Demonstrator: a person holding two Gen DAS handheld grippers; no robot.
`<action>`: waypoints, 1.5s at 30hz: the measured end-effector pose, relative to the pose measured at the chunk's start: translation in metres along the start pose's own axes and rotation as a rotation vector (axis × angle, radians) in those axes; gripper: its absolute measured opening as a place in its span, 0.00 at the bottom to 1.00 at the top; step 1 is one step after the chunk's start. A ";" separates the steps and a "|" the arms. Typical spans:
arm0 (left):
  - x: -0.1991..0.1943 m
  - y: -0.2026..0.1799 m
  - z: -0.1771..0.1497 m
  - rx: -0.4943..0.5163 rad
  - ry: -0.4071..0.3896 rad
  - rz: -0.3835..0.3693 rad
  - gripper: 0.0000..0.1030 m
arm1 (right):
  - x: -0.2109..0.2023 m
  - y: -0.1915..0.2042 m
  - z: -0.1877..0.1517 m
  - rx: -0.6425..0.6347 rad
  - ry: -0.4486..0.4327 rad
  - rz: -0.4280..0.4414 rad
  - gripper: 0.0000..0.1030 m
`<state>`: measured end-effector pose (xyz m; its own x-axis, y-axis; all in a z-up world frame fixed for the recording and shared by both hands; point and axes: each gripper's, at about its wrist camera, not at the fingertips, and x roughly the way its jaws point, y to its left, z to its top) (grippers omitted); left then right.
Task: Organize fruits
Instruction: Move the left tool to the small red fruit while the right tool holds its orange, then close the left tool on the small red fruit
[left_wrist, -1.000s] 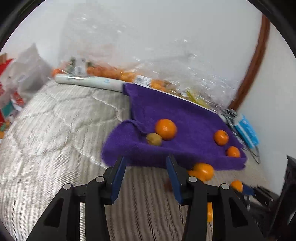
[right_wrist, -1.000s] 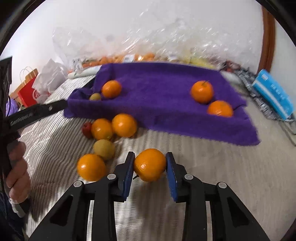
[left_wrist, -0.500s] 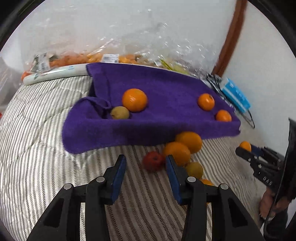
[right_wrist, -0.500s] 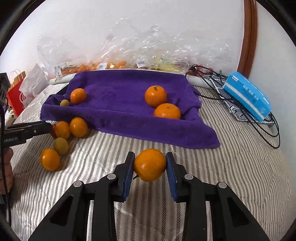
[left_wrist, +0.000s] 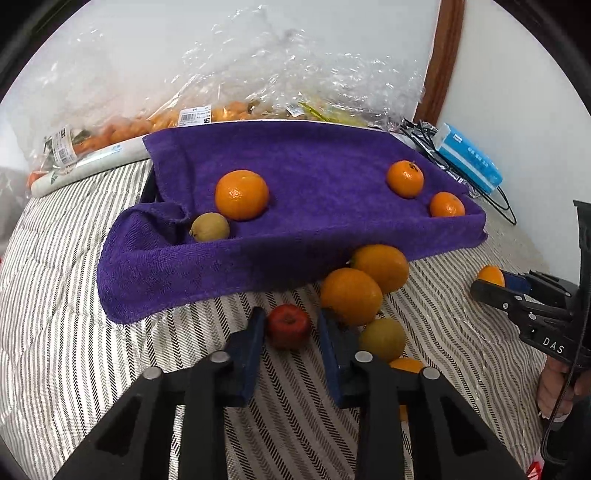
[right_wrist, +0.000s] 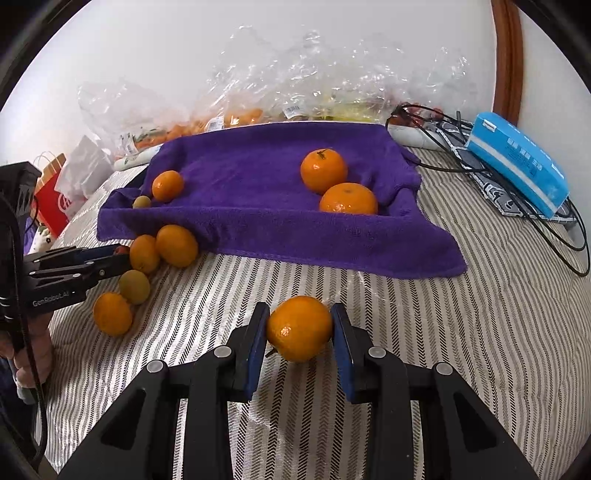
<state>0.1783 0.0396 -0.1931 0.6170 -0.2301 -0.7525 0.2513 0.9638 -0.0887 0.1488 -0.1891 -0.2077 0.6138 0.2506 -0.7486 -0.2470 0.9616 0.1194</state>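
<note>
On the striped bedspread (right_wrist: 424, 325) below a white wall, the right gripper (right_wrist: 300, 334) clamps an orange (right_wrist: 299, 328) before the purple towel (right_wrist: 258, 184), the left gripper (left_wrist: 291, 330) gaping around a red fruit (left_wrist: 289, 325).

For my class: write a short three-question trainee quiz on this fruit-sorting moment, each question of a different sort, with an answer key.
1. True or false: the right gripper holds an orange between its fingers.
2. Multiple choice: the small red fruit between the left gripper's fingers lies on A) the purple towel, B) the striped bedcover, C) the blue packet.
3. Fill in: on the purple towel, beside the big orange at its left end, sits one small ___-coloured fruit.

Key: 1 true; 2 B; 3 yellow-green.
</note>
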 end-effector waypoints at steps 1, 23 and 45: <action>0.000 0.000 0.000 0.002 0.000 -0.005 0.23 | 0.001 0.001 0.000 -0.006 0.003 -0.001 0.33; -0.029 0.005 -0.002 -0.069 -0.177 0.019 0.23 | -0.016 0.001 -0.001 -0.014 -0.082 0.011 0.33; -0.060 0.015 0.004 -0.140 -0.286 0.022 0.23 | -0.044 0.003 0.023 0.009 -0.196 0.085 0.33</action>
<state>0.1477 0.0674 -0.1470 0.8107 -0.2185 -0.5432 0.1431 0.9736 -0.1781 0.1383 -0.1944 -0.1588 0.7252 0.3473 -0.5945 -0.2982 0.9367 0.1834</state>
